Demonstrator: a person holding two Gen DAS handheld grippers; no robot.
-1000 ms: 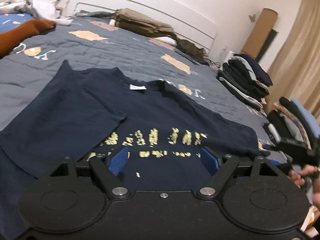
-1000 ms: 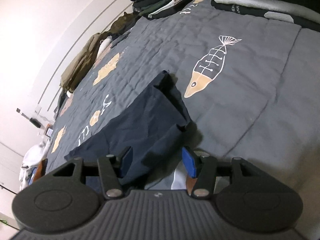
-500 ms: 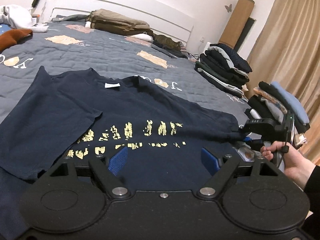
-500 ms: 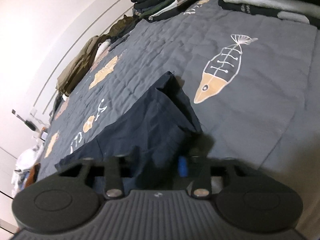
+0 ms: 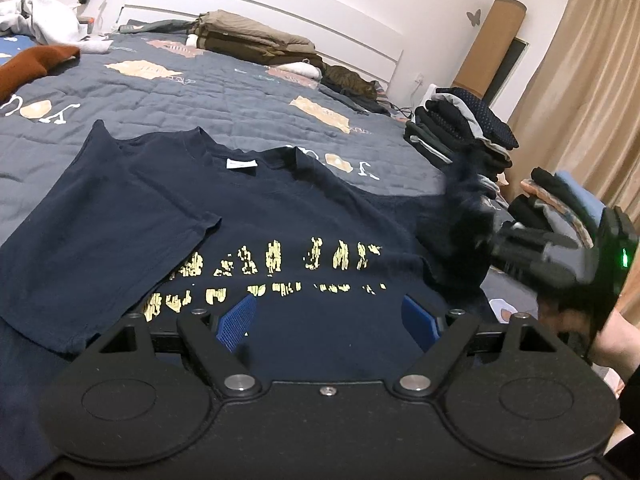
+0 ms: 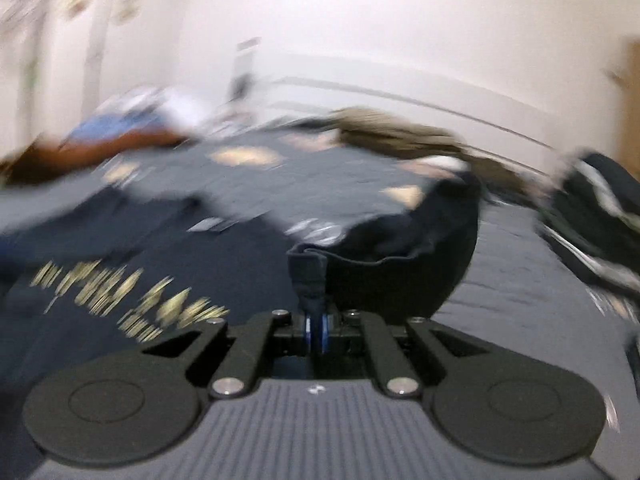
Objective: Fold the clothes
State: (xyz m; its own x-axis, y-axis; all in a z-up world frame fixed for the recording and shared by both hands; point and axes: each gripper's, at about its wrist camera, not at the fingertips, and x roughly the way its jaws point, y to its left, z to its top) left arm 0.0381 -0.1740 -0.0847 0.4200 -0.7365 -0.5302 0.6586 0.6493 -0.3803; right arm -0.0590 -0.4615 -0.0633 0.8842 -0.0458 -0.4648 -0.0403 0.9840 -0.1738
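While the navy T-shirt [image 5: 256, 216] lies spread on the bed [image 5: 240, 104], your right claw [image 6: 316, 330] has just closed, pinching its sleeve [image 6: 310, 276] and lifting it off the quilt. Your left claw [image 5: 328, 320] hangs wide open over the hem, gripping nothing.

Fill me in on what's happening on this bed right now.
A person is folding a navy T-shirt with gold lettering, spread flat on the grey quilt. The right gripper has just been closing and is now shut on the shirt's sleeve, which it holds lifted off the quilt; the view from that hand is blurred. The left gripper hangs open over the shirt's lower part, gripping nothing. The other sleeve is already folded in. Stacks of folded clothes sit along the bed's edge.
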